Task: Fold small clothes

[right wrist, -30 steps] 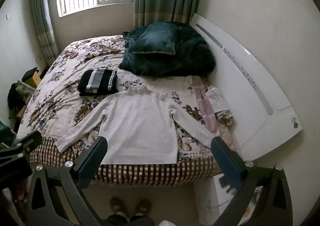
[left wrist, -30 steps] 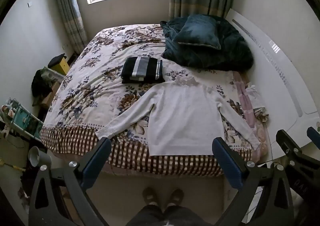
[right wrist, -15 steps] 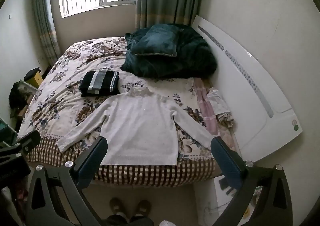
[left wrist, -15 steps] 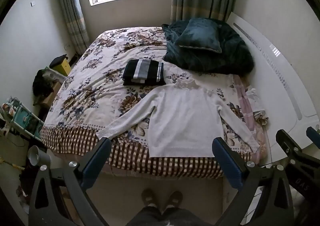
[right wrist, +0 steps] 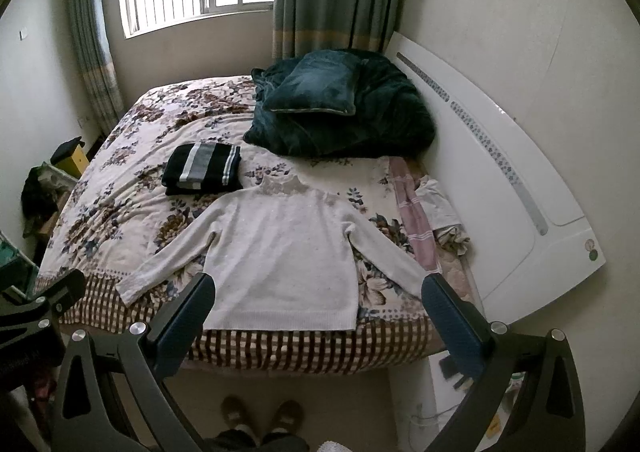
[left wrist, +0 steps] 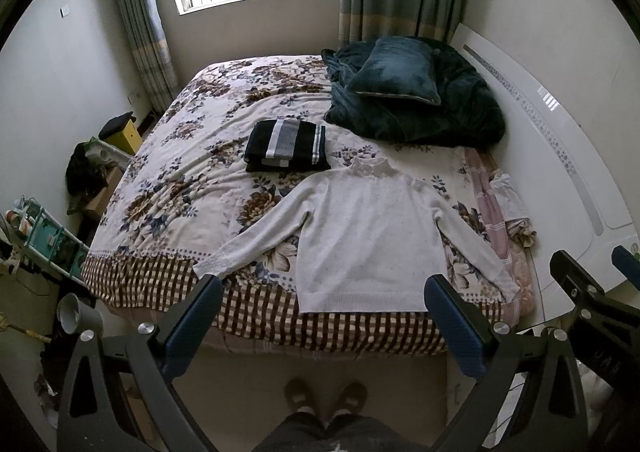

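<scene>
A white long-sleeved sweater (left wrist: 364, 236) lies flat on the bed, sleeves spread, hem at the near edge; it also shows in the right wrist view (right wrist: 280, 252). A folded black garment with grey and white stripes (left wrist: 286, 146) lies behind its left shoulder, and shows in the right wrist view too (right wrist: 204, 169). My left gripper (left wrist: 324, 318) is open and empty, held above the floor in front of the bed. My right gripper (right wrist: 318, 314) is open and empty, beside it.
The bed has a floral cover (left wrist: 192, 172) with a checked border. A dark teal blanket and pillow (left wrist: 412, 92) lie at the far right. A white headboard (right wrist: 500, 172) runs along the right. Clutter (left wrist: 48, 236) stands on the floor at the left. The person's feet (left wrist: 324, 400) are below.
Both views have tilted up slightly, so the bed sits a little lower in frame. Sweater and folded garment have not moved. Both grippers remain open.
</scene>
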Tool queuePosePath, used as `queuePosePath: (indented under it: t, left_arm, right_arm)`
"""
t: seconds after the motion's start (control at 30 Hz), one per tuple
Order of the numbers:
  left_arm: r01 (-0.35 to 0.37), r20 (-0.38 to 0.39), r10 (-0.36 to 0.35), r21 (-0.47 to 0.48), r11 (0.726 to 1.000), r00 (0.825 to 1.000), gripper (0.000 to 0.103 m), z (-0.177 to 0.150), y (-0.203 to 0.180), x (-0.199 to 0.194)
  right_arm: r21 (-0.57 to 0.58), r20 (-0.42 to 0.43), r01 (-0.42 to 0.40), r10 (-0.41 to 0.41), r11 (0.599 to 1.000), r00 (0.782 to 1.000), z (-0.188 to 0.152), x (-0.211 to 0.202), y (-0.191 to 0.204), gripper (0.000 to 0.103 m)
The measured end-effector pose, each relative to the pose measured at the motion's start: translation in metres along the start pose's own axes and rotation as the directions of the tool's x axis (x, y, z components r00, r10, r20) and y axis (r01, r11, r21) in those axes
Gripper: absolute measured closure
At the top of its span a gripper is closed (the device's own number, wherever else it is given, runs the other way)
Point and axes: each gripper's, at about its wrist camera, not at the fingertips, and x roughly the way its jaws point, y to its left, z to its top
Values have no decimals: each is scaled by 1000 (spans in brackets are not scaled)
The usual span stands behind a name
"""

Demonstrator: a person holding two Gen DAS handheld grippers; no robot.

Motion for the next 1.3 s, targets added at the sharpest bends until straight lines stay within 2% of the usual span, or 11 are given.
queuePosePath:
  t: [1.3]
  left_arm:
    - [2, 13, -2, 2, 1000, 1000, 0, 4, 0, -8]
  right_arm:
    - [1, 5, -10, 10, 1000, 1000, 2, -5, 2, 0]
